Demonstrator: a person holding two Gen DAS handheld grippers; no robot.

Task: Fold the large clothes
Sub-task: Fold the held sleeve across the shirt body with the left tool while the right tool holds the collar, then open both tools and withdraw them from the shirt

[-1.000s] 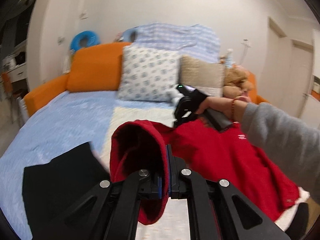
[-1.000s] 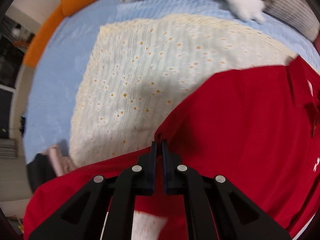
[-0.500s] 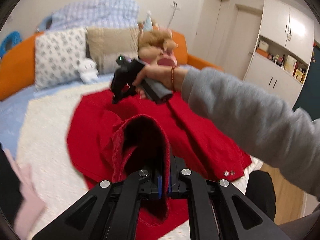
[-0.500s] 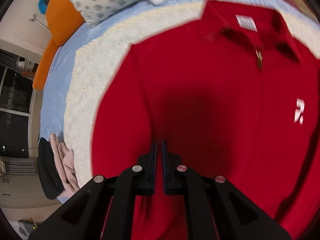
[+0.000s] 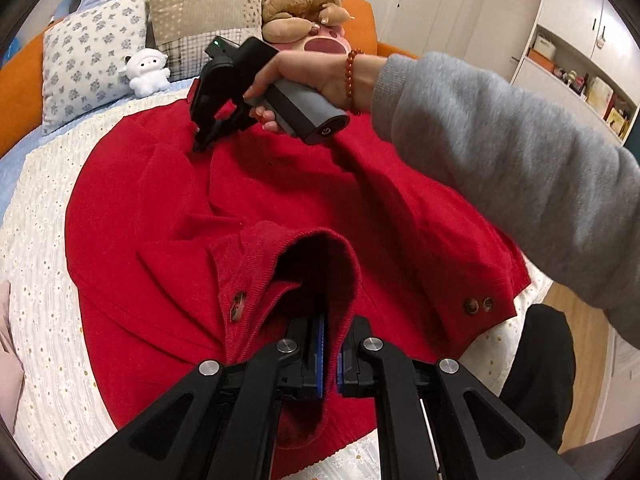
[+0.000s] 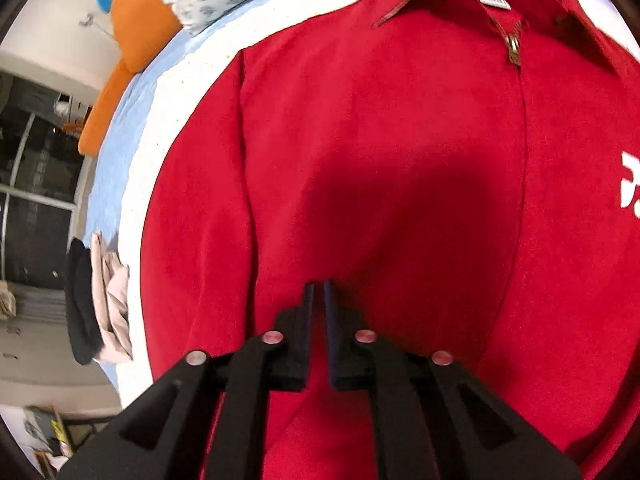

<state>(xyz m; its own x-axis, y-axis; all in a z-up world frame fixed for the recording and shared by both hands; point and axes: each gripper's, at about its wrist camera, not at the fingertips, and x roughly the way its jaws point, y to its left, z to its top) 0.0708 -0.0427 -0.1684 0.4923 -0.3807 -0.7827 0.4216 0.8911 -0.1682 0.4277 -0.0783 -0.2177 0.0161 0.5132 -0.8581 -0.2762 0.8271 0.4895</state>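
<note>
A red jacket (image 5: 280, 184) lies spread front-up on the cream daisy blanket (image 5: 40, 300). My left gripper (image 5: 332, 322) hangs low over the jacket's near part. Its jaws are just starting to open, with the ribbed sleeve cuff (image 5: 280, 252) still pinched between the pads. The right gripper (image 5: 199, 146), held by a hand in a grey sleeve (image 5: 520, 160), points down at the jacket near the shoulder. In the right wrist view the right gripper (image 6: 319, 286) is opening, a narrow gap shows between its pads, and the red jacket (image 6: 380, 140) lies flat just beneath.
Pillows (image 5: 92, 60), a white plush (image 5: 148, 72) and a brown plush (image 5: 300, 4) line the bed's head. Black and pink clothes (image 6: 96, 300) are piled at the bed's left edge. White cabinets (image 5: 580, 60) stand to the right. The other cuff (image 5: 476, 304) lies near the bed's edge.
Both grippers came down and across the bed with the jacket, which now lies flat on the blanket. The right pads, shut on fabric before, now show a gap.
</note>
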